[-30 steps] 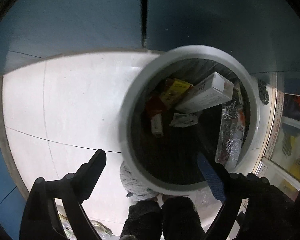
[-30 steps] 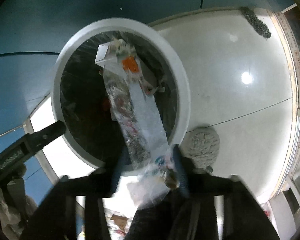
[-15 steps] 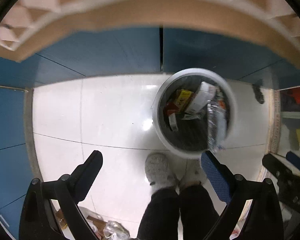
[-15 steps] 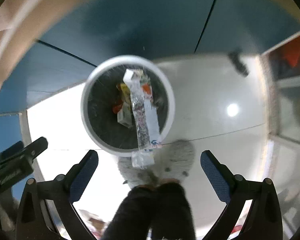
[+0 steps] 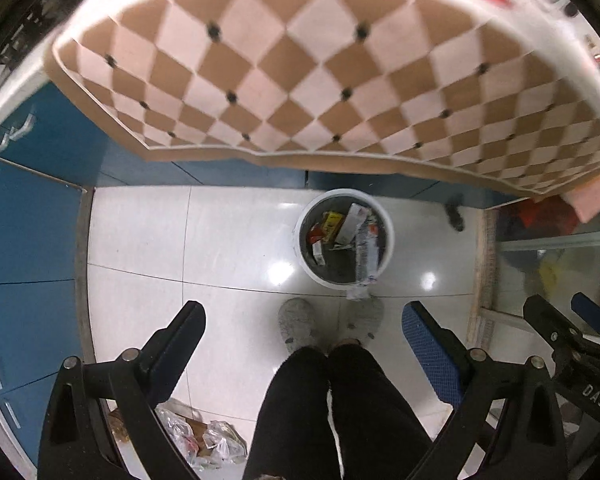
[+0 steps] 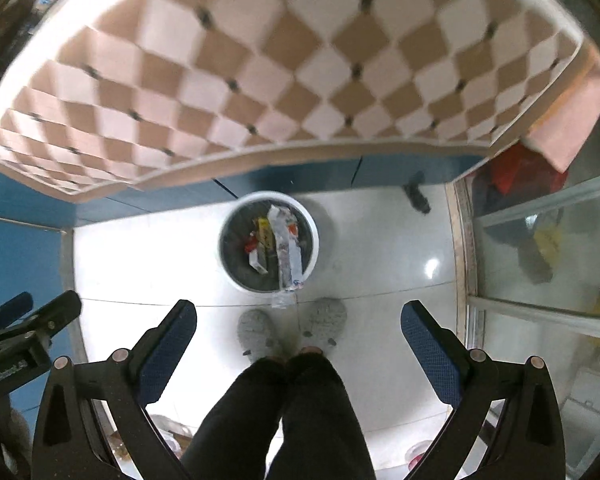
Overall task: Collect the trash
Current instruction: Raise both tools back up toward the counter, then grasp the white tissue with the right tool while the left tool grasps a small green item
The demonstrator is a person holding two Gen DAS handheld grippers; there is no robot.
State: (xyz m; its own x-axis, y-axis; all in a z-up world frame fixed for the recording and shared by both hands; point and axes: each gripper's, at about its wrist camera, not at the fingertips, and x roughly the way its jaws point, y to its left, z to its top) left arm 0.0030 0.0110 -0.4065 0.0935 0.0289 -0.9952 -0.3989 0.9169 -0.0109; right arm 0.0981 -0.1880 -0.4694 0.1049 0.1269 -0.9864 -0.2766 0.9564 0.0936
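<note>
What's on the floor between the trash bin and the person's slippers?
Right wrist view: the long plastic wrapper hangs over the trash bin rim toward the slippers; otherwise bare tile.

Glossy white tiled floor [image 5: 228,240] reflects ceiling lights; blue cabinet fronts [image 5: 24,232] line it beneath a tan-and-cream checkered tabletop [image 5: 300,72].

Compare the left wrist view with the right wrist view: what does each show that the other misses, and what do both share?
Only the left wrist view shows the crumpled clear bags plainly, on the floor at the bottom left, and the right gripper at its right edge.

Only the right wrist view shows the left gripper at its left edge.

Both show the white bin holding trash, a long clear wrapper hanging over its near rim, the person's slippers, dark trousers, the checkered tabletop and the white floor. Each view's own gripper is open and empty.
</note>
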